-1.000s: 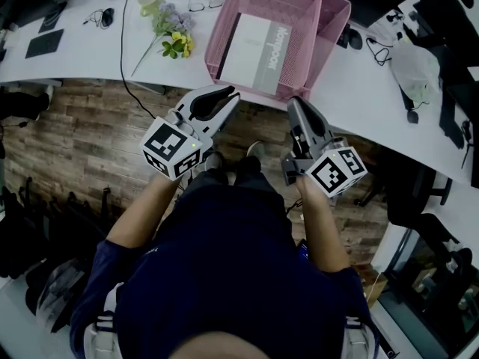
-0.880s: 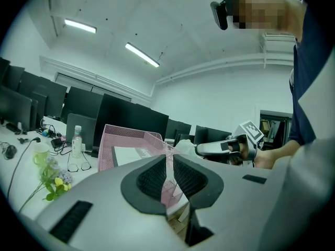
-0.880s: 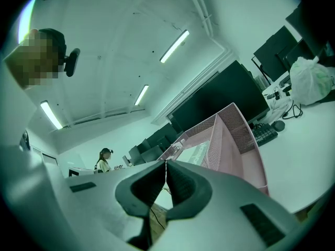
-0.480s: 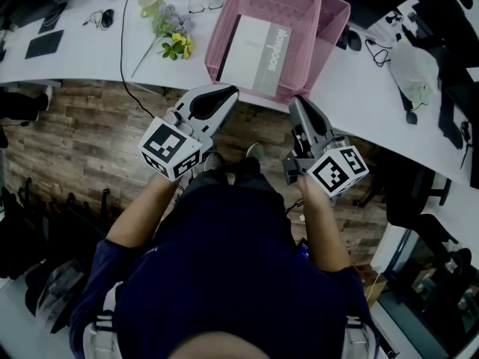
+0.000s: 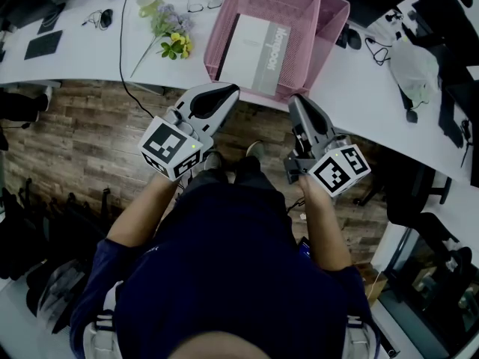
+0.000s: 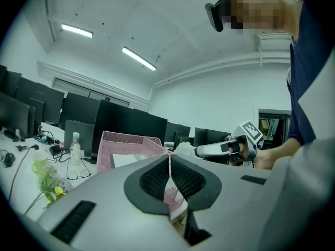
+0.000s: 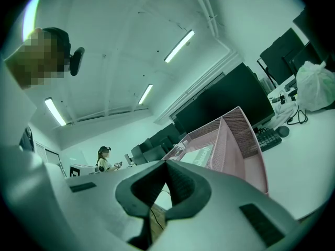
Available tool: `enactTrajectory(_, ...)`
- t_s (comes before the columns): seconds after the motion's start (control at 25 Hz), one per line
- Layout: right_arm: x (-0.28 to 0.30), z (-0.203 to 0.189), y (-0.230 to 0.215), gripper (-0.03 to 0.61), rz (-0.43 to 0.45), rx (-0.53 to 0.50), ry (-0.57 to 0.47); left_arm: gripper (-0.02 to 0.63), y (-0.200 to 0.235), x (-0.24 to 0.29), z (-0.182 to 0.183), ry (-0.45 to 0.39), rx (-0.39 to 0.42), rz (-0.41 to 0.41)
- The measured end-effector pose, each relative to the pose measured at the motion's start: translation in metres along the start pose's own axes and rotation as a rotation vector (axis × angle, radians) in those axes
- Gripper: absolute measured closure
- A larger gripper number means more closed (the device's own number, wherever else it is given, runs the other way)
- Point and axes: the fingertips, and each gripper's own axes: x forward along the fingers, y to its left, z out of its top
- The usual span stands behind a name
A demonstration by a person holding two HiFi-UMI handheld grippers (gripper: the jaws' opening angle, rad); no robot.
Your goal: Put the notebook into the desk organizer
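Spotted the white rectangular notebook [image 5: 258, 43] with dark print along 1 edge lying inside the pink wire-mesh desk organizer [image 5: 334, 21], in the wider of its 2 compartments, the left one. So, already in, and not gripped by anything.

Found the organizer sitting on the curved white desk [image 5: 359, 88], right up at the near edge.

Caught the left gripper [image 5: 224, 92], grey with black pads and a marker cube, held in the air over the brown wooden plank floor [image 5: 75, 148], tip just short of the desk edge and aimed at the organizer's near left corner. Jaws pressed together, pads meeting along 1 thin line, nothing pinched between them.

Same deal with the right gripper [image 5: 294, 99]: also off the desk, tip just short of the organizer's front wall, jaws pressed together on nothing. Well apart from the notebook, both of them.

Further left on the desk, noticed a small bunch of purple and yellow flowers [image 5: 171, 32] beside a pale green cup [image 5: 150, 2], a pair of glasses [image 5: 194, 7] and a thin black cable [image 5: 122, 43] running off the edge. Over on the right, a white plastic bag [image 5: 415, 69].

Also made out 1 person in the background [image 7: 103, 158] in the right gripper view, too small for detail.
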Motion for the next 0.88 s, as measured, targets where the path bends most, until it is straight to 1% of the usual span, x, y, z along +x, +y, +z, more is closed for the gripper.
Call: enactTrajectory(0.88, 0.0048, 0.0027, -0.0021, 0.575, -0.001, -0.017, 0.011, 0.578, 0.004, 0.006, 0.0033, -0.006, -0.007, -0.014)
